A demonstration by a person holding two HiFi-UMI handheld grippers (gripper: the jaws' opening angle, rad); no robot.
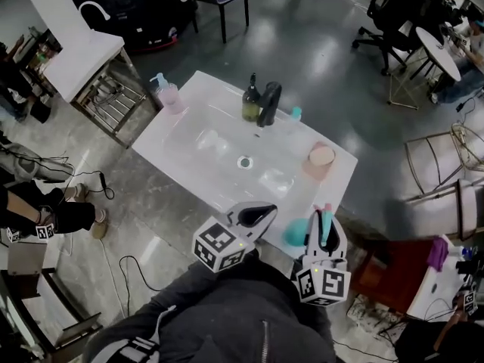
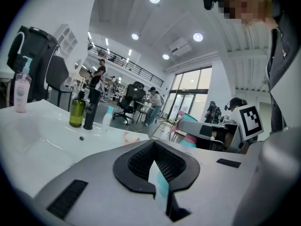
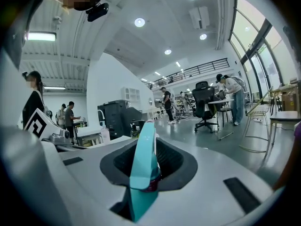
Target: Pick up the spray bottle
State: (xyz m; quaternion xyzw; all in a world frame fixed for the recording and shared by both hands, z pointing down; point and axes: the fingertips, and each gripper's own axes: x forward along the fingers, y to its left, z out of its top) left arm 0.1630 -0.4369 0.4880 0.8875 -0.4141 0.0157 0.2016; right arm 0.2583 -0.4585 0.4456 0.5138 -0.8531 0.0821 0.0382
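**Head view, with both gripper views.** My right gripper (image 1: pixel 324 218) has its jaws closed on the teal spray bottle (image 1: pixel 296 233). It is at the edge of the white desk (image 1: pixel 174 138) farthest from the faucet (image 1: pixel 268 104). I cannot tell whether the bottle rests on the desk.

The bottle's rounded teal body shows just left of the jaws. A narrow teal part with a pink tip lies between them, its long axis along the jaws and pointing toward the faucet. In the right gripper view this part stands on edge and rises away from the camera.

My left gripper (image 1: pixel 265 212), beside the bottle on the side away from the faucet, has its jaws together.

A green bottle (image 1: pixel 250 104) stands just left of the faucet, and a pink pump bottle (image 1: pixel 169 95) well left of it. The pump bottle's print is too small to read. The grippers' cubes carry black-and-white square markers (image 1: pixel 220 246).
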